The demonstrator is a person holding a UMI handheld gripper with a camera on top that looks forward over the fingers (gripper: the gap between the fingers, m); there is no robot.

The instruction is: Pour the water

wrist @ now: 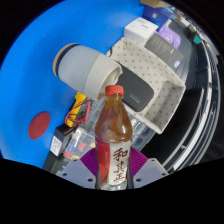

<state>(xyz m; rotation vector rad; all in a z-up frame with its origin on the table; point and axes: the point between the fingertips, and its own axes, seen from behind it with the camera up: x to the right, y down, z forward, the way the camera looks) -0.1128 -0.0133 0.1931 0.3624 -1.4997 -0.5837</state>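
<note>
An amber tea bottle [114, 135] with a red cap and a white label bearing red characters stands upright between my fingers. My gripper [114, 168] is shut on the bottle, with the magenta pads [90, 161] pressing its lower sides. Beyond it and to the left a white cup [85, 68] lies on its side on the blue surface [35, 75], its dark mouth facing right. The bottle's base is hidden between the fingers.
A beige quilted pouch [145, 70] lies behind the bottle with a dark device [138, 93] on it. White and purple boxes [158, 33] sit further back. A red disc [40, 125] and small packets [73, 125] lie left of the fingers.
</note>
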